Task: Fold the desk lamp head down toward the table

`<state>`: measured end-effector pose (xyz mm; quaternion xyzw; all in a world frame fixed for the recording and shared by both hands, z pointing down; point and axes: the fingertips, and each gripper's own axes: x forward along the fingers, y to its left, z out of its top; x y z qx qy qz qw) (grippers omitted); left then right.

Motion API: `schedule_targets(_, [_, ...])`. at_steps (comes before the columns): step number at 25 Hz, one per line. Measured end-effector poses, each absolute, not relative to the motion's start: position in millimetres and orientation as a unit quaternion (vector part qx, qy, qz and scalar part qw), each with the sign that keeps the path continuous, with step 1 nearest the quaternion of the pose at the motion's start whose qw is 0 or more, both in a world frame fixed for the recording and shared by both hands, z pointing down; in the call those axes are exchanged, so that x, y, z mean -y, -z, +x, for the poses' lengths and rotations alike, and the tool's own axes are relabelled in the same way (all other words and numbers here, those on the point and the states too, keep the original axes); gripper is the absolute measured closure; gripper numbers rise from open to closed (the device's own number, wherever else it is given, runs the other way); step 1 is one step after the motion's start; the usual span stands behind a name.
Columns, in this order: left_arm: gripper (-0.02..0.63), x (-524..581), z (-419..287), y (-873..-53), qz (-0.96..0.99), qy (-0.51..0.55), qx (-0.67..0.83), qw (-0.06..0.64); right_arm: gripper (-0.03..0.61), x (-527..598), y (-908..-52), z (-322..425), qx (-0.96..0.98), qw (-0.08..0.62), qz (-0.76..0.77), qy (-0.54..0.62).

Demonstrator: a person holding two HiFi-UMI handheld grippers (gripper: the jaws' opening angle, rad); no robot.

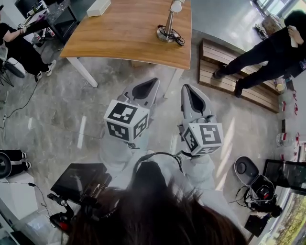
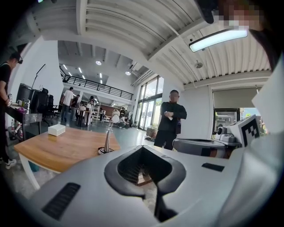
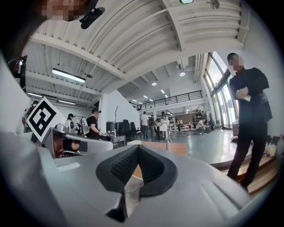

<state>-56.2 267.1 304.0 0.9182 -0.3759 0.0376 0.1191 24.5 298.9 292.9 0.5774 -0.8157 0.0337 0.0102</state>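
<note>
The desk lamp (image 1: 168,23) stands upright on a round silver base with a coiled cord, near the right edge of the wooden table (image 1: 119,33). In the left gripper view the desk lamp (image 2: 108,138) rises from the table with its white head at the top. It shows small and far in the right gripper view as the desk lamp (image 3: 167,144). My left gripper (image 1: 146,88) and right gripper (image 1: 191,93) hang side by side over the floor, short of the table's near edge. Both are shut and hold nothing. The same shows for the left gripper (image 2: 143,150) and the right gripper (image 3: 138,148).
A white box (image 1: 99,7) lies at the table's far side. A person in black (image 1: 267,52) stands on a wooden platform (image 1: 224,64) to the right. Another person (image 1: 19,45) is at the far left. Bags and gear lie on the floor by my feet.
</note>
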Motion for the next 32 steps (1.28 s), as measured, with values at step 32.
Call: schedule_targets(32, [0.612, 247, 39, -348, 0.931, -0.044, 0.309, 0.191, 0.577, 214, -385, 145, 0.863, 0.030, 0.493, -0.109])
